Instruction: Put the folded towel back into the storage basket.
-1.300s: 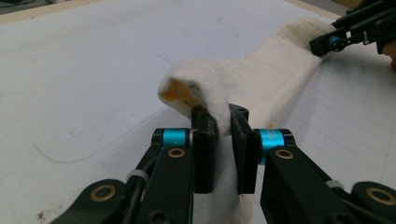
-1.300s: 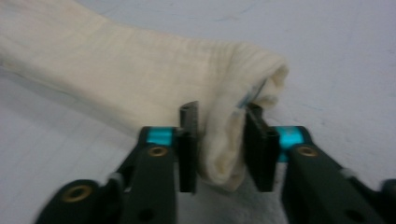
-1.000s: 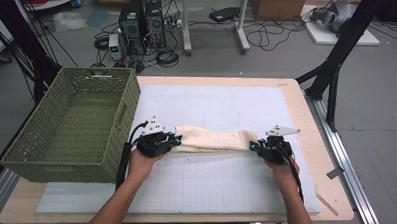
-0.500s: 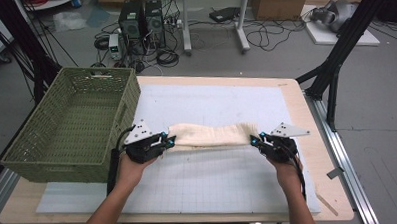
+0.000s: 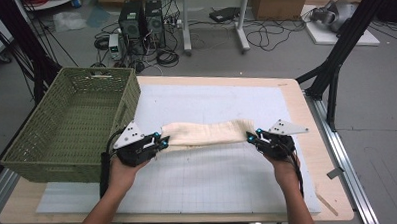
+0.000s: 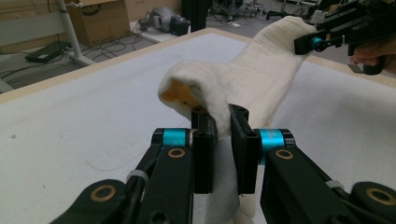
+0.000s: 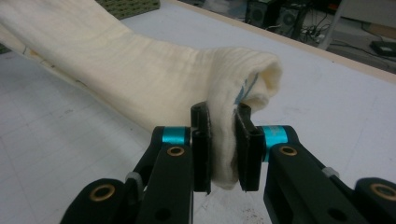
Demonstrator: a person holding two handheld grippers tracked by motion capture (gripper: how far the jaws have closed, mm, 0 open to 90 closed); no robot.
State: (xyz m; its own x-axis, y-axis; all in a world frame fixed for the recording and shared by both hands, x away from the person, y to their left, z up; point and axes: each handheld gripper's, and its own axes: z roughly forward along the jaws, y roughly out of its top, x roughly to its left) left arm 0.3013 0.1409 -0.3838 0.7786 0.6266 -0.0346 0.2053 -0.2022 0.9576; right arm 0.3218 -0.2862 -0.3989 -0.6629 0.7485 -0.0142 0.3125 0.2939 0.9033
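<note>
My left gripper [image 5: 160, 142] and right gripper [image 5: 251, 136], both clamped on the folded cream cloth [image 5: 207, 132], have lifted it off the table, ready for transfer.

Even, diffuse overhead lighting is provided; shadows are kept soft. Slight softness is seen throughout. No glare is produced.

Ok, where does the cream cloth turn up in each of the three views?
High view: the cream cloth stretches across the table's middle, between the left gripper and the right gripper.
Left gripper view: centre, pinched in the jaws, running to the upper right.
Right gripper view: from the upper left down to the jaws at centre.
Shared landmark: the white gridded mat under the cloth.
</note>
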